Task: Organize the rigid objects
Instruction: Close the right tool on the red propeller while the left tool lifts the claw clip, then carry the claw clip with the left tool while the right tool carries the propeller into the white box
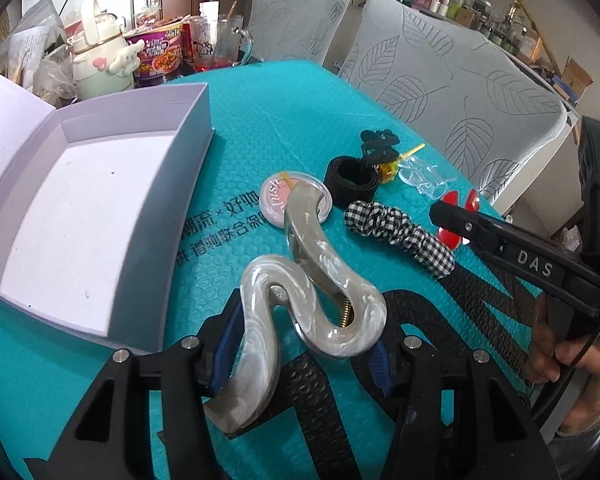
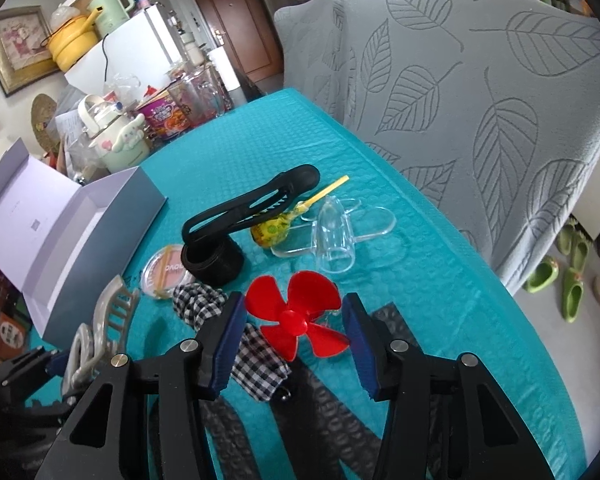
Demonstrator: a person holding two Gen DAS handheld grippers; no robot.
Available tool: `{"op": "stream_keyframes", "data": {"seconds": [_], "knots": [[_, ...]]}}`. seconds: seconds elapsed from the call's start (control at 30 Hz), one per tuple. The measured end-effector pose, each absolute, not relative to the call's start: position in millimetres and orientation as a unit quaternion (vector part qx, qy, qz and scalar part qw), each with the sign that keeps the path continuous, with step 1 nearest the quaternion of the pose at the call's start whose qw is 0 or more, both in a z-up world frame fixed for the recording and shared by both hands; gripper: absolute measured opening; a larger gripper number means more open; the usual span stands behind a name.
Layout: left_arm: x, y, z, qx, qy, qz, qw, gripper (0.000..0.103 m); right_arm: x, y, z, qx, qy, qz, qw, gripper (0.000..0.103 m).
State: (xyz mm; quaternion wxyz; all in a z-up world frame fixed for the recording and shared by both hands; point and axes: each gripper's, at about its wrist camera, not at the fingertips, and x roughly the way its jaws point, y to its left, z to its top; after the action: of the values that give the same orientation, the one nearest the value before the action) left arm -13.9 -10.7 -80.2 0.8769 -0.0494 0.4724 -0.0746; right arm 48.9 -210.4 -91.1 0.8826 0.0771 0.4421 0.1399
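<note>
The task looks barely begun: the white box (image 1: 100, 216) at the left of the teal mat (image 1: 292, 128) stands open with its lid back and nothing inside it, while every loose item is still out on the mat. The left gripper (image 1: 300, 340) is clenched on the grey claw clip (image 1: 300, 280), its blue pads pressed against the marbled curves, and the clip appears to be raised off the mat just beside the box's near wall, so this is probably the first piece on its way in. The right gripper (image 2: 296, 328) straddles the red propeller (image 2: 296, 316), which still lies flat on the mat; a small gap shows on each side between blades and pads, so its jaws are not yet gripping anything, though they stand close around it. Left to sort are the propeller, the round compact (image 2: 166, 272), the long black clip (image 2: 252, 204), the black ring (image 2: 216, 264) under it, the clear plastic piece (image 2: 335, 236) and the yellow lollipop (image 2: 272, 230). The checked scrunchie (image 2: 256, 360), partly under the right gripper's left finger, is soft and likely does not belong with the rigid things. By this count nearly all of the work remains, with two pieces in hand or nearly so.
</note>
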Motion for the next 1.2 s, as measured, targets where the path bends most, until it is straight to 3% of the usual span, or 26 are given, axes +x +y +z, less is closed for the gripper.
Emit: {"op": "stream_keyframes", "data": {"seconds": [0.43, 1.2], "knots": [[-43.8, -10.1, -53.9, -0.042, 0.433, -0.081, 0.897, 0.054, 0.2, -216.3, -61.2, 0.072, 0.411, 0.138, 0.898, 0.049], [-120.0, 48.6, -29.2, -0.059, 0.385, 0.030, 0.920, 0.054, -66.4, -139.6, -45.0, 0.016, 0.390, 0.250, 0.886, 0.049]]}}
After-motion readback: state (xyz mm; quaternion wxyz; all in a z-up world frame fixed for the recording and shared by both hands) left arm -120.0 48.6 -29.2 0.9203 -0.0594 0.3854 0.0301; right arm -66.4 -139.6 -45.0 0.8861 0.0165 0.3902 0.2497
